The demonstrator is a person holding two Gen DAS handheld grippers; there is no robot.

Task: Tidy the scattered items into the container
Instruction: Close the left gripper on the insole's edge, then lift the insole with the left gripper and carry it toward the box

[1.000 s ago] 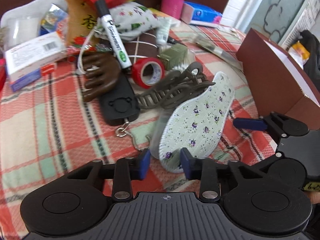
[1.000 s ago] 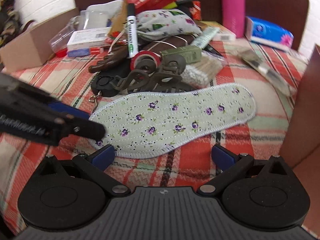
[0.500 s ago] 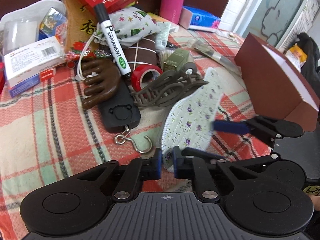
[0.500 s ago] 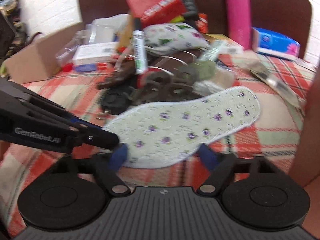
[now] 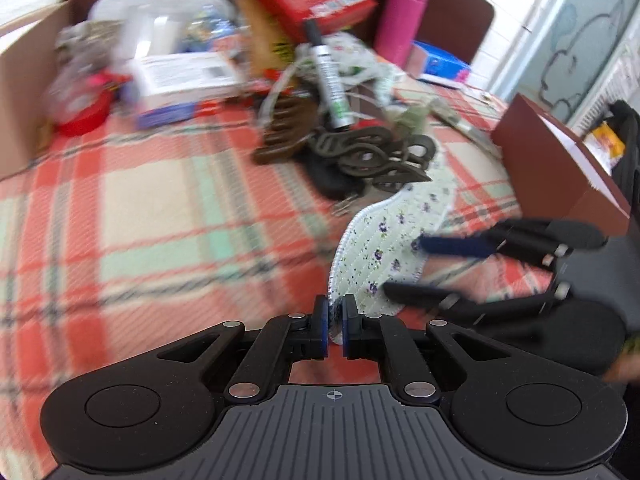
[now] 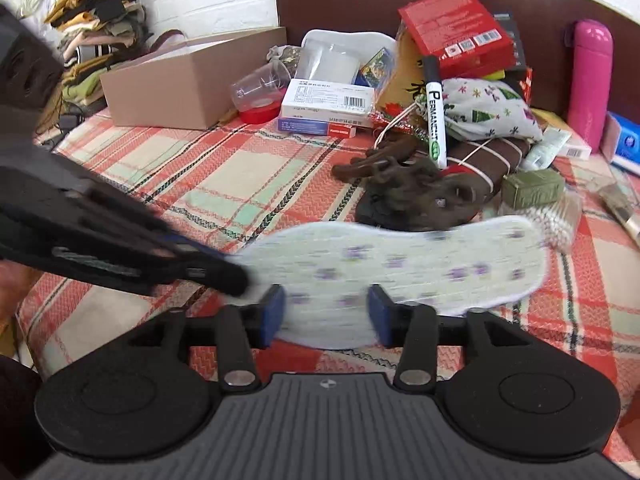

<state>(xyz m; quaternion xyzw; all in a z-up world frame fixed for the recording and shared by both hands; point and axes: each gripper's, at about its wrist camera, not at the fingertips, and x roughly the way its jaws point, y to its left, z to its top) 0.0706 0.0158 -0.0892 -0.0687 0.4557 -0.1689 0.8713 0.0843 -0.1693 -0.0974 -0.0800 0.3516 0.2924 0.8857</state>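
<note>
Between both grippers, one floral insole (image 6: 400, 268) runs nine to three o'clock; left gripper (image 5: 334, 326) fingers pinch its heel, right gripper (image 6: 326, 312) fingers closing around it

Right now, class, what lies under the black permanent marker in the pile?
The marker leans across a dark brown wooden comb and a string-tied brown bundle, tip against the red box. Whatever lies deeper beneath is covered.
</note>
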